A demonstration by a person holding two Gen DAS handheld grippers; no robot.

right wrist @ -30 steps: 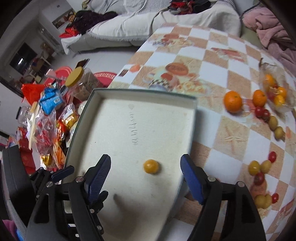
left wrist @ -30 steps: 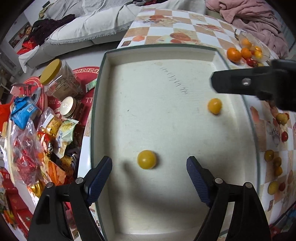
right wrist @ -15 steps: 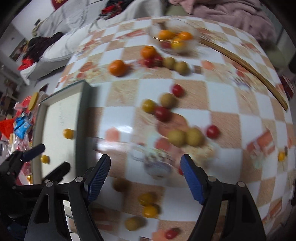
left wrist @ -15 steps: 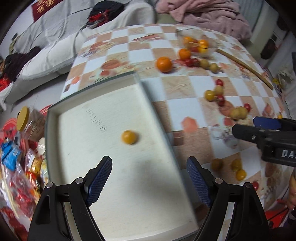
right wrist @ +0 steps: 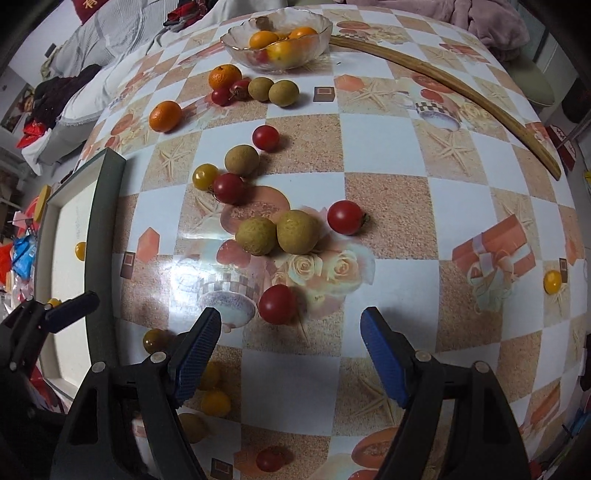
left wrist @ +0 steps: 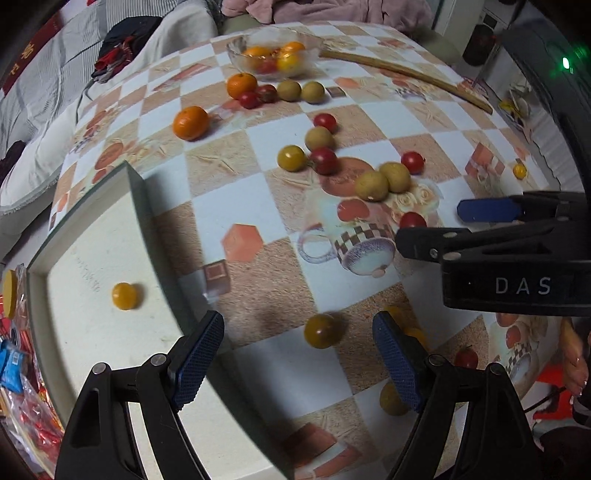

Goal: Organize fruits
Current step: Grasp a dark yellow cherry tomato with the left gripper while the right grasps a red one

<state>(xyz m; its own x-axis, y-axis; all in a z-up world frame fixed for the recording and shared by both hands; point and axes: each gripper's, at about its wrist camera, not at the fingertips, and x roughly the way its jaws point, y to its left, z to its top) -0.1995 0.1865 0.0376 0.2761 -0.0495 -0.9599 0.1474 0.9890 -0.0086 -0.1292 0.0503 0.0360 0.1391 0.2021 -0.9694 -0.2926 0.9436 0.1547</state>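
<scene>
**Both grippers swing off the tray toward the loose fruit**

Both cameras have swung away from the tray, which filled the views a second ago, and now look over the checked tablecloth where most fruit lies scattered. On the tray only one yellow tomato shows in the left view.

Largest to smallest: beyond the table a sofa with bedding and a pink blanket; snack packets on the floor at left; on the cloth, a long wooden stick, a glass bowl of oranges, two mandarins, brown longans and small red and yellow tomatoes.

The left gripper hangs with jaws spread, empty, a dark yellow tomato just ahead between the fingers. The right gripper is likewise spread wide and empty, a red tomato just in front of it.

Risks, as I judge them: the round fruit may roll on the glossy cloth if a finger nudges it before closing; a hard squeeze could burst a tomato; and the grippers, close together, might knock each other.
</scene>
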